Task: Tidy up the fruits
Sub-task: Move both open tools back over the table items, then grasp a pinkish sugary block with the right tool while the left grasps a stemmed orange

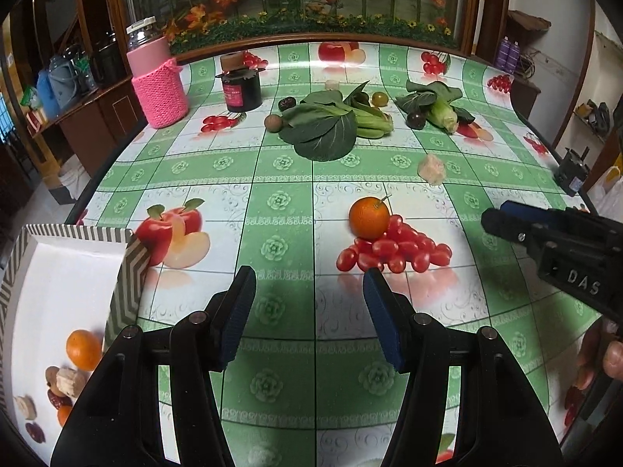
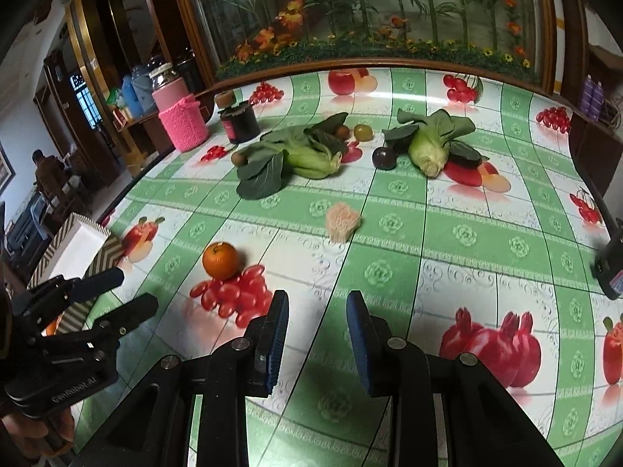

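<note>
Meanwhile both tongs hovered spread and empty: the left gripper wider, the right gripper narrower. An orange lay ahead of the left, the box beside it.

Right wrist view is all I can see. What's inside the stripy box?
Observer: An orange lies in the box, beside a few small brown and tan pieces.
Operator: Is anything hiding behind the left greens?
Observer: Yes, a small pale chunk sits on the table just behind them.
</note>
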Demonstrator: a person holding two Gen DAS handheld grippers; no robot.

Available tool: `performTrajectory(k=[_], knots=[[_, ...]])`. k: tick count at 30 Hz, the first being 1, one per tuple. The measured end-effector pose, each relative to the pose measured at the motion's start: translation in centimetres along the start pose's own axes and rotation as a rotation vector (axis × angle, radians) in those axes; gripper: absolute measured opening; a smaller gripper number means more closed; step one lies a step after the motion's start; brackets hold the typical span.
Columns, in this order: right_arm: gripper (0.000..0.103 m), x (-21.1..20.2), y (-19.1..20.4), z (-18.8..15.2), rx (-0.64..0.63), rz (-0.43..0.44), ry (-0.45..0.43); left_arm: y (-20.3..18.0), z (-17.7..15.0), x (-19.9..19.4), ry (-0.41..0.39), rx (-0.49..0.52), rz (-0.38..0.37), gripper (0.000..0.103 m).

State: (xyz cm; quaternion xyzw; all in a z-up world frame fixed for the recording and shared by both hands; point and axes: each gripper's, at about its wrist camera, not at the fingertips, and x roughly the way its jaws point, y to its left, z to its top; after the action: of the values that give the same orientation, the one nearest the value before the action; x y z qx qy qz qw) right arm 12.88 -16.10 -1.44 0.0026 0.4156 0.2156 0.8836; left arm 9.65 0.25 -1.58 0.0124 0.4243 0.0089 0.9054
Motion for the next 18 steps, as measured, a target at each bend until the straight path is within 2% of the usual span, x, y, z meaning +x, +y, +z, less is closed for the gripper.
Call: performTrajectory(k=[11,18], knots=[[0.033,2.8,-0.8,1.7,-0.017,-0.006,0.032,-0.7,0.6,1.3,0.003,0.011,0.017,0.058],[0.035,5.0,-1.9,3.0,-0.004,-0.004,0.045,-0.9,1.3,2.4,0.039,0.003,-0.047,0.058]])
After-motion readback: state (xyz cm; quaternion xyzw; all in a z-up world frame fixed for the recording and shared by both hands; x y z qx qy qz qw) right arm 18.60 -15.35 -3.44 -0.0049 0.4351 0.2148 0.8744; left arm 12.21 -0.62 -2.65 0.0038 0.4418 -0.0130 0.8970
